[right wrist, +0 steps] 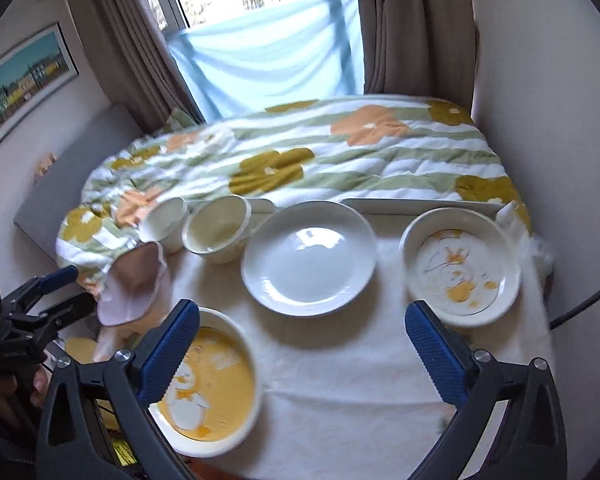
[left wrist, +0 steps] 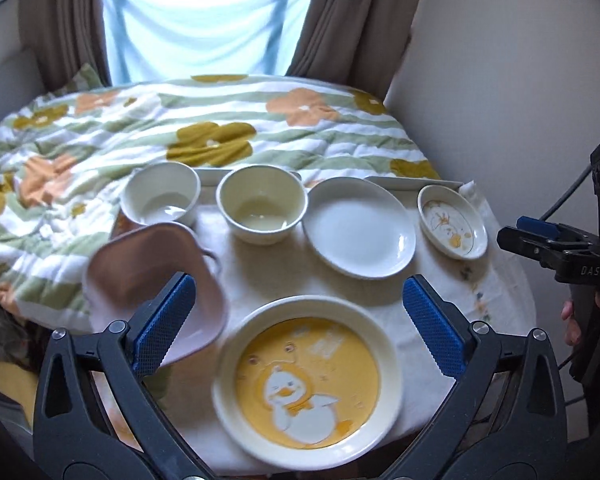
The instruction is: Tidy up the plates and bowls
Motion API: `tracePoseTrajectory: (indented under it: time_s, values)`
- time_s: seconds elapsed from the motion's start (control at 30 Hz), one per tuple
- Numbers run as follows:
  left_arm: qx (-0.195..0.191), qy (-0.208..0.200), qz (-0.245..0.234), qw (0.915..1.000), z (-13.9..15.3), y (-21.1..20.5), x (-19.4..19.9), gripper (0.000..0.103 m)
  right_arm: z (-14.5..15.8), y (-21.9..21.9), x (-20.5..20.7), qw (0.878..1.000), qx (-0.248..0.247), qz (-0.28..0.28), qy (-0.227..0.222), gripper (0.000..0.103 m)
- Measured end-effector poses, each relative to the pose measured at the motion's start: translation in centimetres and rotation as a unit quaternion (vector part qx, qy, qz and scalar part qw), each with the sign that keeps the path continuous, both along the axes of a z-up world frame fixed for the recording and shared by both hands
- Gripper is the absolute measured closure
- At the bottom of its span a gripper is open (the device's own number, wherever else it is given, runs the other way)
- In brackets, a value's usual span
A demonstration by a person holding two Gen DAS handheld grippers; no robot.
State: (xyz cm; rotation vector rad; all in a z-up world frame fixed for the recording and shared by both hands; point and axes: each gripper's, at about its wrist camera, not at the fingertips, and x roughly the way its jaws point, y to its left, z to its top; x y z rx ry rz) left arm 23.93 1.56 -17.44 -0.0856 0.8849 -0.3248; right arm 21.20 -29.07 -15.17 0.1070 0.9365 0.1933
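A small table covered with a white cloth [left wrist: 440, 360] stood beside a bed with a flowered quilt [left wrist: 180, 128]. Along its far edge sat a white bowl [left wrist: 162, 194], a cream bowl [left wrist: 262, 204], a plain white plate [left wrist: 358, 226] and a small flower-painted dish [left wrist: 452, 222], each apart from its neighbour. Nearest, a yellow duck plate [left wrist: 308, 384] lay below the left gripper [left wrist: 300, 320], whose jaws were spread wide and held nothing. A pink square bowl [left wrist: 156, 280] stood tilted at the table's left edge. The right gripper [right wrist: 304, 352] hovered over bare cloth, jaws likewise released.
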Motion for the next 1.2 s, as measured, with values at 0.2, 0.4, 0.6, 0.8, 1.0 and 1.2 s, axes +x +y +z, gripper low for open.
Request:
tracePoseTrajectory:
  time_s: [0.2,0.4,0.6,0.8,1.0,1.2]
  values:
    - [-0.021,0.043,0.050,0.9976,-2.0,-3.3,2.9,0.000,-0.6,-3.6,5.6,0.998,-0.031,0.051,0.003,0.000]
    - [-0.056,0.101,0.102,0.9880,-7.0,-6.4,6.2,0.000,-4.5,-5.9,11.8,0.987,-0.008,0.149,0.051,0.001]
    - [-0.068,0.163,0.135,0.9749,-12.9,-7.9,9.5,0.024,-9.6,-5.6,17.0,0.964,0.005,0.241,0.109,0.025]
    - [-0.055,0.198,0.140,0.9687,-16.0,-9.0,10.8,0.054,-13.2,-4.0,19.4,0.941,0.013,0.304,0.148,0.049]
    - [-0.044,0.207,0.148,0.9661,-17.0,-9.1,11.3,0.073,-14.9,-2.9,20.1,0.926,0.019,0.339,0.165,0.070]
    - [-0.024,0.204,0.151,0.9671,-17.1,-9.5,11.6,0.083,-15.6,-2.9,20.3,0.924,0.005,0.348,0.160,0.086]
